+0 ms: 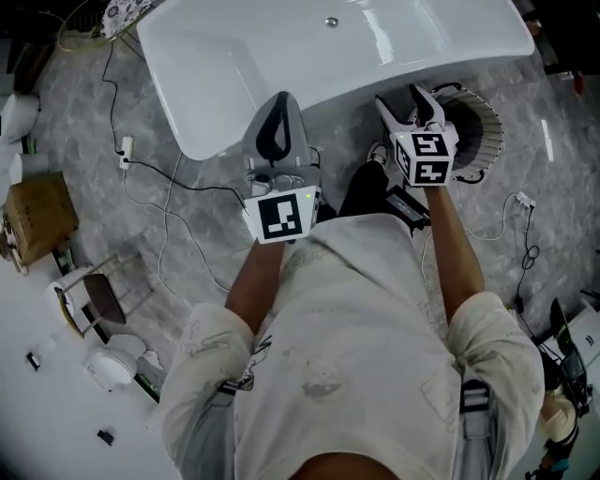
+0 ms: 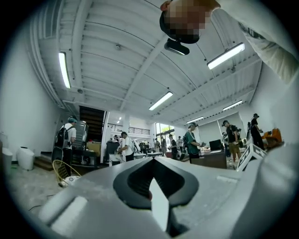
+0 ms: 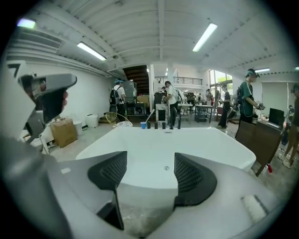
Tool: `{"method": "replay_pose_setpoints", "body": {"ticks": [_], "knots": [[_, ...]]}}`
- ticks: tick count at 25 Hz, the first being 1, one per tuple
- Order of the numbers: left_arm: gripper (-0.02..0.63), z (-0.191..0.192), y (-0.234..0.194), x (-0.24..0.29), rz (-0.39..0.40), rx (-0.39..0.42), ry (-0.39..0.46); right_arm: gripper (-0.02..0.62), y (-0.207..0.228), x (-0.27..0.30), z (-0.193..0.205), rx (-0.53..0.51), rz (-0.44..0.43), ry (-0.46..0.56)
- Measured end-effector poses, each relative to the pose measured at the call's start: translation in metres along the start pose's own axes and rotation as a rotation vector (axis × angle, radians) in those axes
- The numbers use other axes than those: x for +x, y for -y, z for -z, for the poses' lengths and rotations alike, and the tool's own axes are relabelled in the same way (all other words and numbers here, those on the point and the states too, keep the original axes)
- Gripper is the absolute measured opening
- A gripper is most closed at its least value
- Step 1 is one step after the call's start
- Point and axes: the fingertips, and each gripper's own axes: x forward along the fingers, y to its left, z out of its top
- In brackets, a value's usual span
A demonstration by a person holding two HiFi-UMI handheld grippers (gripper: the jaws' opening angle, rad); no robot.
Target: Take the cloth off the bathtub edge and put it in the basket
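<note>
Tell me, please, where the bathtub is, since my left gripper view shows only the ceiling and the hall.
Observer: The white bathtub lies on the floor straight ahead of the person, just beyond both grippers.
Operator: Is the right gripper holding anything?
Observer: No. The right gripper has its jaws apart with nothing between them, and it faces the tub's near rim.
Operator: Can you see a cloth on the rim?
Observer: None shows on the rim in the head view. What looks like a patterned cloth lies at a wire basket beyond the tub's far left corner.
</note>
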Motion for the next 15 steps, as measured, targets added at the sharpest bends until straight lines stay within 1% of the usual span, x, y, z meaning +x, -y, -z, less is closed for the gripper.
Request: {"method": "replay_pose_setpoints", "body": {"ticks": [4,11,13,15], "knots": [[0.002,-0.007,-0.036,-0.032,-0.084,0.0,0.002,0.321,-0.047,-0.007,-0.052,-0.059,-0.063,0.098],[0.002,-0.035,-0.101,-0.074,-0.234,0.017,0.012,0.319,-0.127,-0.04,-0.15,-0.072,-0.169,0.329],[0.002,-0.044,-0.117,-0.085,-0.267,0.018,0.011,0.319,-0.151,-0.052,-0.171,-0.07,-0.202,0.369],[0.002,-0.051,-0.133,-0.094,-0.299,0.015,0.009,0.318,-0.173,-0.063,-0.19,-0.092,-0.223,0.402]]}}
